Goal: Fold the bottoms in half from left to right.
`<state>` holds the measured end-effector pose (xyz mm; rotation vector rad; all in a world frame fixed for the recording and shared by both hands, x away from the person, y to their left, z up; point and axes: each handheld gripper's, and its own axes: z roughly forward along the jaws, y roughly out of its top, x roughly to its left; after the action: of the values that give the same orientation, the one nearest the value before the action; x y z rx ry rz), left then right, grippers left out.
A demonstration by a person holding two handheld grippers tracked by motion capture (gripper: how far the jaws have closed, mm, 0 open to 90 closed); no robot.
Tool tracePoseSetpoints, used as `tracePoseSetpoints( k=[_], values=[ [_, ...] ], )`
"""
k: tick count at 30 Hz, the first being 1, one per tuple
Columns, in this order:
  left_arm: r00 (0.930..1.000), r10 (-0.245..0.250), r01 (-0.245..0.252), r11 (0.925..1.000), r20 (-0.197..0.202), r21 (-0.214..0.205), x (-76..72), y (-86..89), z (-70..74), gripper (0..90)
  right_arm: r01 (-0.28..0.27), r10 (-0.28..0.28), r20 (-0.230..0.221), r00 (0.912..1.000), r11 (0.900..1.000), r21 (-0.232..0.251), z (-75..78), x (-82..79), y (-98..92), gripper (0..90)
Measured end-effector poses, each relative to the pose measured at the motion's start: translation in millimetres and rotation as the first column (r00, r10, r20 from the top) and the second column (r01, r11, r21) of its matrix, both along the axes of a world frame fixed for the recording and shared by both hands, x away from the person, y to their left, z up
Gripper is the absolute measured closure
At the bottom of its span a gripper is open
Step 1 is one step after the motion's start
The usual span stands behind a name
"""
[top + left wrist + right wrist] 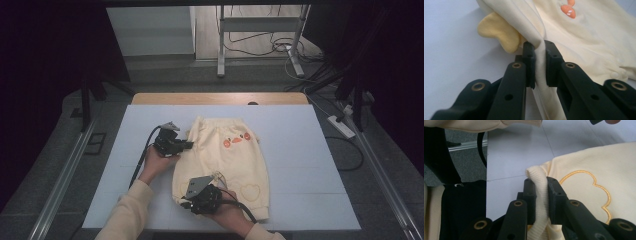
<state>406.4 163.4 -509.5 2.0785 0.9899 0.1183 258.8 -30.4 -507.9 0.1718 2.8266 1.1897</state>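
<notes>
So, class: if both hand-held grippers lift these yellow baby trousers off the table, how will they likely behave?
Probably floppy: the yellow trousers already bunch into folds between the left hand-held gripper pads. The middle would likely sag between the two grips. The ribbed cuff in the right hand-held gripper looks grippy, so slipping seems unlikely.

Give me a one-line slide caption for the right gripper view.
Right hand-held gripper shut on the ribbed cuff of pale yellow baby trousers on a white table.

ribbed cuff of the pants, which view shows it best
The right gripper view: the ribbed cuff sits close up, pinched between that gripper's jaws. The high view hides it under the right gripper; the left gripper view shows other fabric.
</notes>
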Motion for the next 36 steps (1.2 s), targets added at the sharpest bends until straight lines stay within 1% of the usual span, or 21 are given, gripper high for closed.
tracePoseSetpoints(
  k=[4, 10, 13, 19, 22, 28, 30, 33, 36],
  values=[
    [1.0000, 0.003, -0.003, 1.0000, 0.001, -0.005, -0.4, 0.5, 1.6, 81.0, 0.004, -0.004, 0.003, 1.0000, 1.0000, 0.005, 2.1, -0.6, -0.3, 78.4],
    [0.9999, 0.000, 0.000, 0.9998, 0.015, -0.020, -1.9, 3.0, 10.9, 81.0, 0.002, -0.002, 0.010, 0.9999, 0.9998, 0.021, 6.8, -1.6, 0.4, 78.5],
    [0.9999, 0.003, -0.002, 0.9993, 0.017, -0.037, -2.2, 6.9, 15.4, 81.0, 0.000, -0.001, 0.013, 0.9999, 0.9995, 0.032, 9.6, -2.3, 2.7, 78.5],
    [0.9997, 0.004, -0.004, 0.9995, 0.024, -0.031, -3.0, 7.5, 17.6, 81.1, -0.001, 0.000, 0.012, 0.9999, 0.9992, 0.041, 12.1, -2.4, 5.5, 78.4],
    [0.9996, 0.006, -0.005, 0.9994, 0.028, -0.036, -3.5, 8.6, 20.5, 81.2, -0.003, 0.003, 0.010, 0.9999, 0.9988, 0.048, 13.6, -1.7, 7.1, 78.6],
    [0.9990, 0.007, -0.004, 0.9982, 0.045, -0.060, -4.7, 12.2, 30.3, 81.3, -0.011, 0.010, 0.008, 0.9999, 0.9981, 0.060, 16.5, -0.5, 13.0, 78.8],
    [0.9988, 0.006, -0.003, 0.9986, 0.048, -0.052, -5.5, 11.5, 31.0, 81.4, -0.014, 0.013, 0.014, 0.9998, 0.9982, 0.058, 16.9, -0.7, 13.0, 79.0],
    [0.9992, 0.004, -0.003, 0.9992, 0.041, -0.040, -4.7, 11.4, 29.1, 81.4, -0.012, 0.011, 0.010, 0.9999, 0.9982, 0.059, 16.8, -0.4, 12.3, 79.4],
    [0.9995, 0.007, -0.006, 0.9989, 0.031, -0.047, -3.5, 13.3, 27.2, 81.5, -0.014, 0.014, 0.011, 0.9998, 0.9985, 0.054, 15.7, -0.1, 12.7, 79.8]
  ],
)
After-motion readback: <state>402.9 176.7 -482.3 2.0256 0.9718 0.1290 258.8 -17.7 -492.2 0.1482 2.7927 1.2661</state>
